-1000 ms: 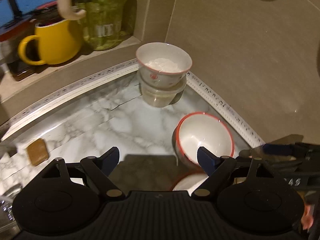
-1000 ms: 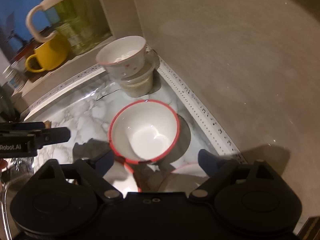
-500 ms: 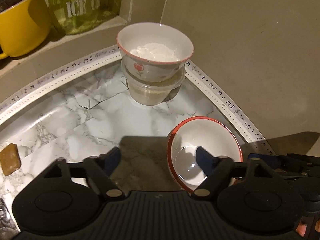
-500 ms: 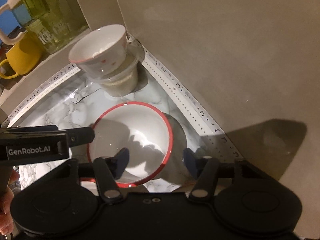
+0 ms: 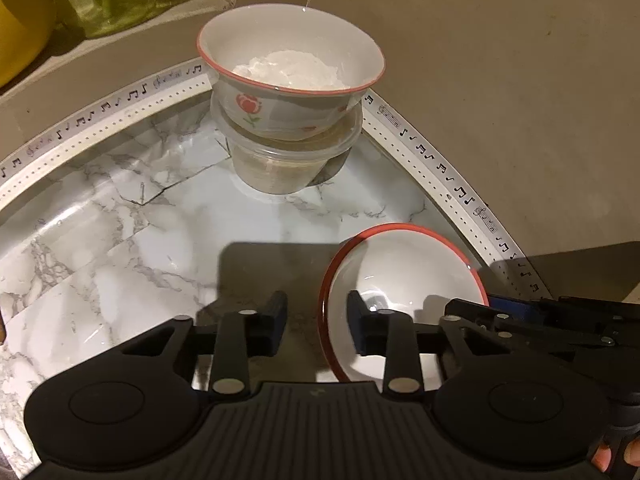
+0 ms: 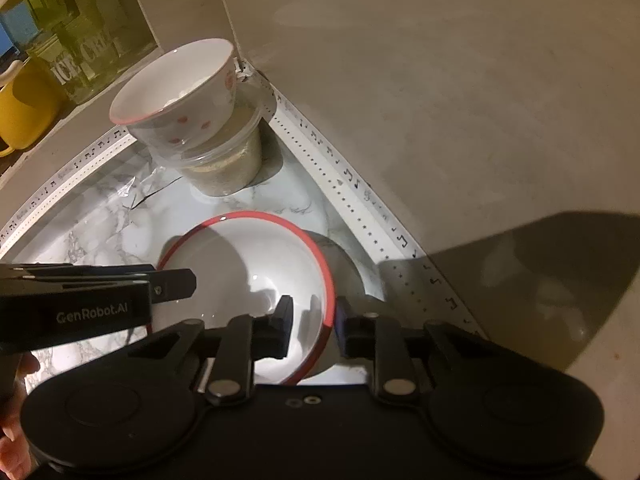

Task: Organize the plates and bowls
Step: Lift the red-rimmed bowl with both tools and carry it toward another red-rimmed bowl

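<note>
A white bowl with a red rim (image 5: 404,276) (image 6: 248,272) sits near the corner of the marble counter. My left gripper (image 5: 316,322) straddles its left rim, one finger outside, one inside, jaws narrowed around the rim. My right gripper (image 6: 312,324) straddles its right rim, jaws nearly closed on the wall. A flowered bowl with white contents (image 5: 292,76) (image 6: 180,96) sits on top of a clear plastic tub (image 5: 288,160) (image 6: 224,168) in the corner.
Beige walls close in behind and to the right. A trim strip with music notes (image 5: 440,168) edges the counter. A ledge at the left holds a yellow mug (image 6: 20,116) and a green glass jar (image 6: 80,52).
Both grippers moved forward and down onto the red-rimmed bowl and narrowed their jaws over its rim, the left on the left side, the right on the right side.
</note>
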Tool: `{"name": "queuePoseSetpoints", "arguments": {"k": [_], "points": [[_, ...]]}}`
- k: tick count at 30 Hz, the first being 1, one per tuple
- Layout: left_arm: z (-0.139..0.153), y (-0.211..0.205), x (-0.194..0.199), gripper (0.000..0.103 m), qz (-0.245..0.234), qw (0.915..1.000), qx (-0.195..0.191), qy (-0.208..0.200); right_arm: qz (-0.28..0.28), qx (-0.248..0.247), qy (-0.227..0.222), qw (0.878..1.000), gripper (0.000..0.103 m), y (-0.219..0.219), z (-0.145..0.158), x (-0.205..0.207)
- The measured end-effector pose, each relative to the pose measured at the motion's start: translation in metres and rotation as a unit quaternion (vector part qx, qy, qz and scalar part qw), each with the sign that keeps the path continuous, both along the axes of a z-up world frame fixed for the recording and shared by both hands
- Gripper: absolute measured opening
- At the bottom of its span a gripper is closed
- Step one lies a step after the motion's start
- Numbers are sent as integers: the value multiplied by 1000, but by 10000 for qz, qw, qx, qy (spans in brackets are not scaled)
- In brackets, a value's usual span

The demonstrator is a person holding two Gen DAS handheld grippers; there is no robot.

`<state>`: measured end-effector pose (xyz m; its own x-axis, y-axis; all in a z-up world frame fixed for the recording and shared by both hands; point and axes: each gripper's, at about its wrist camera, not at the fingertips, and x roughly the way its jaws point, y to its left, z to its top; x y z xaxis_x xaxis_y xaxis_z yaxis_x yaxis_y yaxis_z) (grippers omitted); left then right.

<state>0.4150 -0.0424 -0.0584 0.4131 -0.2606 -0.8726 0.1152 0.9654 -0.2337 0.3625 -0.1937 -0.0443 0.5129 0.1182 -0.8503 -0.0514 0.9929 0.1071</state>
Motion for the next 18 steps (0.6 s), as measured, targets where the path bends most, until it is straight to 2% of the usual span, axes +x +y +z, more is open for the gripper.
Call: {"name": "queuePoseSetpoints", "arguments": {"k": [2, 4, 6, 8, 18], "points": [[-1, -2, 1, 26, -32, 10000, 26, 9, -11, 5, -4, 10000, 17, -1, -1, 0], [-2, -4, 1, 17, -100, 9999, 40, 27, -17, 46, 16, 10000, 15, -3, -2, 2], [-2, -6, 0, 17, -135, 9999, 72, 29, -30, 40, 30, 10000, 11, -4, -2, 2], [-2, -8, -1, 11, -178, 9998, 117, 1, -31, 21, 31, 10000, 9, -5, -3, 2], [-1, -11, -4, 6, -126, 9994, 330, -51, -29, -113, -136, 9998, 7, 2, -2, -3]]}}
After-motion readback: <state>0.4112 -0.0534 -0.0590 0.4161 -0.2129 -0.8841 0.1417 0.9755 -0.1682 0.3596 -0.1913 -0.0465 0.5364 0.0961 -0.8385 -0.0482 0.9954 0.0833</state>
